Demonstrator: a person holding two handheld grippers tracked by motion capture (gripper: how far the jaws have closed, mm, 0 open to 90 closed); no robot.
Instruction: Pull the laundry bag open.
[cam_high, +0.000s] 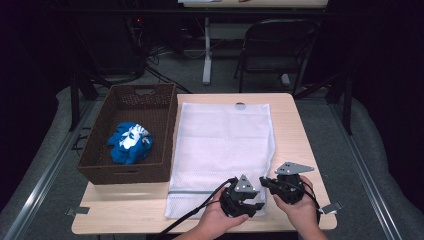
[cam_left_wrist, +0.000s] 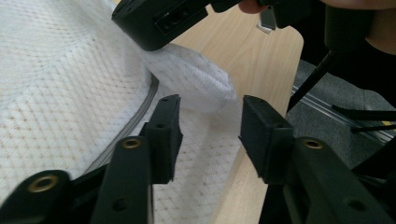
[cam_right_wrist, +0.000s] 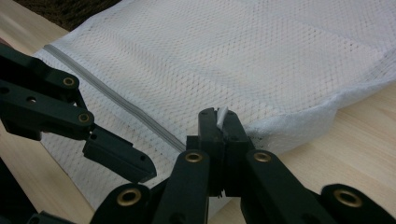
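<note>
Dark surroundings framed a light wooden table, with a folding chair standing beyond its far edge. On the table lay a white mesh laundry bag, spread flat, its grey zipper running across the near end. Just beside the bag's left edge stood a brown woven basket holding a crumpled blue and white cloth.

Both hands worked at the bag's near right corner. The right gripper had its jaws closed on a small white piece of the bag at that corner, which was lifted slightly off the table. The left gripper stood just beside it with its jaws apart over the mesh near the zipper, nothing pressed between them.
</note>
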